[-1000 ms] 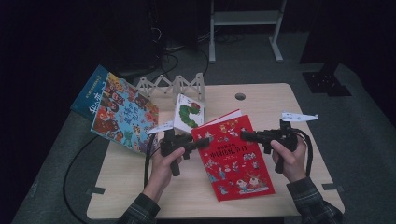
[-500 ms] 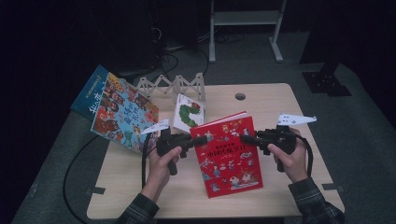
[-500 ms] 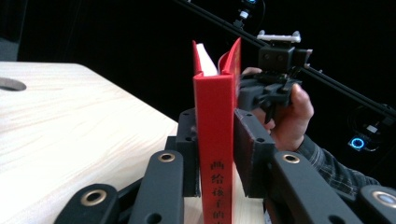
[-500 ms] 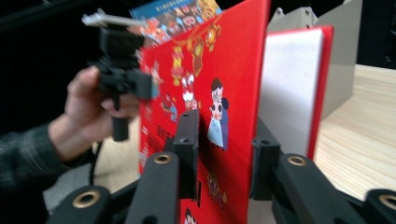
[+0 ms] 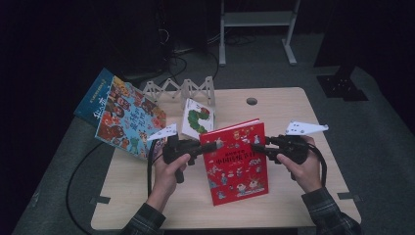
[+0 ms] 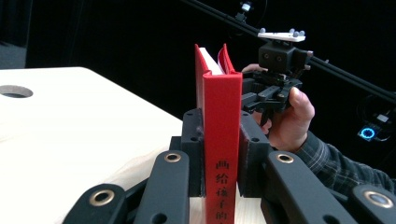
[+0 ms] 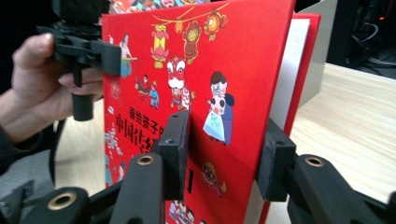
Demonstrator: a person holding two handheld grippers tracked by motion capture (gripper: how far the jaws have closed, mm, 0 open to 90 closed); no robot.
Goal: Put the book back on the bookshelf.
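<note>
The red book [image 5: 236, 160] had tipped up off the surface [image 5: 293, 105] since a second before, when it lay flat near the front edge; now it stood raised between both hands. The left tool [image 6: 222, 158] had just closed, clamping its spine. The right tool [image 7: 223, 156] had just been opening, its pads standing off the cover.

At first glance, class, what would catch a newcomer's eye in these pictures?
The bright red picture book at the table's middle, raised on edge between two hand-held grippers. The left gripper clamps its spine; the right gripper straddles its open edge, jaws just opening. Behind, a colourful book leans on a white folding rack.
</note>
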